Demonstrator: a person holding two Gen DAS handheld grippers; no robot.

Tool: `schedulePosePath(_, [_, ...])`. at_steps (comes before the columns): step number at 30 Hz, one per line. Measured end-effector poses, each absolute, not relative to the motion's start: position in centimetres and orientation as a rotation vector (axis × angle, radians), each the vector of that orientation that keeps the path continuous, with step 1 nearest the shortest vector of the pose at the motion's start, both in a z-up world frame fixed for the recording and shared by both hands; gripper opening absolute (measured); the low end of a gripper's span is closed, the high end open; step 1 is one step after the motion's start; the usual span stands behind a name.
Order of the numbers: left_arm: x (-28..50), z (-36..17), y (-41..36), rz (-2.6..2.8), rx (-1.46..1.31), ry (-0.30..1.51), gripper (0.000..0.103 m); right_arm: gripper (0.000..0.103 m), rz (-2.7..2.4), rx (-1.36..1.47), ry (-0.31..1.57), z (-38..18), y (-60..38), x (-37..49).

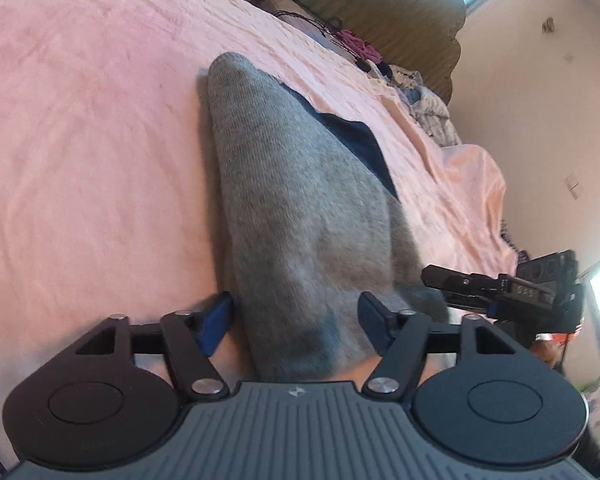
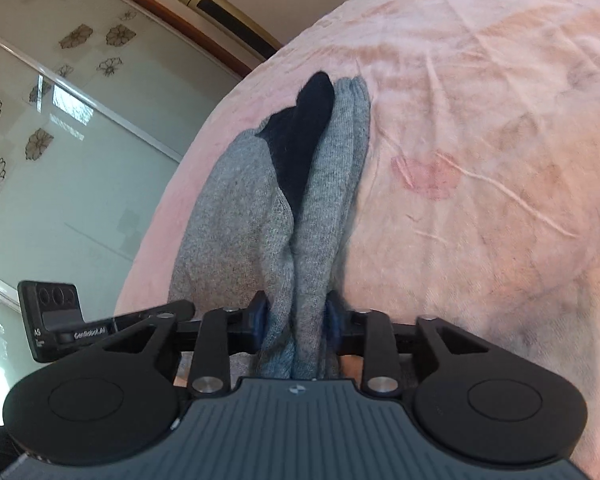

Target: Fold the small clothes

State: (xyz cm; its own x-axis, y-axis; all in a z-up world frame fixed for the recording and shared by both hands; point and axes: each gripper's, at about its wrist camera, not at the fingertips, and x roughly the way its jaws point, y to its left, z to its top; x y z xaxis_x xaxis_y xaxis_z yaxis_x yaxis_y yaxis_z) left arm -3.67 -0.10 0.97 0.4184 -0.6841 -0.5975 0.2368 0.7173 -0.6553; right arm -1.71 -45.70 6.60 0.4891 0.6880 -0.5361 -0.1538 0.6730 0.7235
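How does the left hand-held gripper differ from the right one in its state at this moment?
The left hand-held gripper is open, its blue pads standing apart on either side of the grey sock. The right hand-held gripper is shut, its pads pinching the bunched grey sock. Both point along the sock over the pink blanket.

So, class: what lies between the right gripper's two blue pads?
Bunched grey sock fabric fills the gap in the right gripper, seen in the right wrist view.
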Motion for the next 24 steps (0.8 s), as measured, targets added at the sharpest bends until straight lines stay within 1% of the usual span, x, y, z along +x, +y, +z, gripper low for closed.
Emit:
schedulePosePath(1, [-4.3, 0.8, 0.0, -0.621, -0.548, 0.984, 0.074, 0.059, 0.569, 0.659, 0.924, 6.9, -45.8, -2.1])
schedulePosePath(2, [-4.7, 0.6, -0.2, -0.616, -0.549, 0.98, 0.072, 0.06, 0.586, 0.655, 0.927, 7.1, -45.7, -2.5])
schedulePosePath(3, [-5.0, 0.7, -0.3, -0.599, -0.531, 0.963, 0.064, 0.06, 0.608, 0.647, 0.945, 7.0, -45.4, -2.8])
schedulePosePath(4, [-5.1, 0.7, -0.6, -0.581, -0.493, 0.96, 0.053, 0.058, 0.619, 0.621, 0.968, 6.9, -44.9, -3.0])
schedulePosePath(5, [-4.9, 0.8, -0.9, -0.543, -0.434, 0.965, 0.025, 0.046, 0.614, 0.584, 0.982, 6.7, -44.3, -3.1])
schedulePosePath(6, [-4.7, 0.8, -0.8, -0.532, -0.397, 0.973, 0.018, 0.038, 0.6, 0.545, 0.982, 6.7, -44.0, -3.2])
schedulePosePath(7, [-4.4, 0.8, -0.5, -0.55, -0.383, 0.984, 0.017, 0.023, 0.591, 0.535, 0.998, 6.7, -44.1, -3.1])
schedulePosePath(10, [-4.5, 1.3, -0.5, -0.567, -0.284, 0.975, 0.016, 0.016, 0.601, 0.473, 0.995, 6.7, -44.5, -3.7])
schedulePosePath(11, [-4.6, 1.5, -0.7, -0.572, -0.248, 0.968, 0.017, 0.015, 0.603, 0.464, 0.988, 6.7, -44.5, -3.8])
schedulePosePath(13, [-4.8, 2.0, -0.8, -0.595, -0.219, 0.958, 0.019, 0.019, 0.599, 0.449, 0.987, 6.9, -44.2, -3.7])
schedulePosePath(14, [-4.6, 2.4, -0.2, -0.597, -0.251, 0.949, 0.027, 0.031, 0.612, 0.453, 0.994, 7.2, -44.2, -3.5])
schedulePosePath(15, [-4.2, 2.7, 0.6, -0.585, -0.301, 0.94, 0.044, 0.039, 0.619, 0.464, 0.999, 7.6, -44.3, -3.2])
schedulePosePath(16, [-3.8, 3.0, 1.4, -0.569, -0.359, 0.923, 0.058, 0.061, 0.603, 0.48, 0.979, 8.3, -44.6, -2.9])
schedulePosePath(17, [-3.1, 3.3, 2.4, -0.545, -0.431, 0.887, 0.087, 0.082, 0.586, 0.497, 0.93, 9.0, -45.1, -2.5])
schedulePosePath(18, [-2.4, 3.5, 3.2, -0.51, -0.493, 0.846, 0.097, 0.088, 0.58, 0.522, 0.868, 9.8, -45.7, -1.9])
schedulePosePath(19, [-1.4, 3.6, 3.7, -0.499, -0.541, 0.815, 0.097, 0.093, 0.583, 0.559, 0.826, 10.3, -46.2, -1.0])
schedulePosePath(21, [1.6, 3.1, 3.7, -0.492, -0.615, 0.837, 0.097, 0.094, 0.587, 0.637, 0.793, 10.3, -47.0, 1.9])
schedulePosePath(24, [5.5, 1.8, 2.4, -0.501, -0.698, 0.887, 0.097, 0.094, 0.541, 0.687, 0.848, 8.4, -46.7, 7.1])
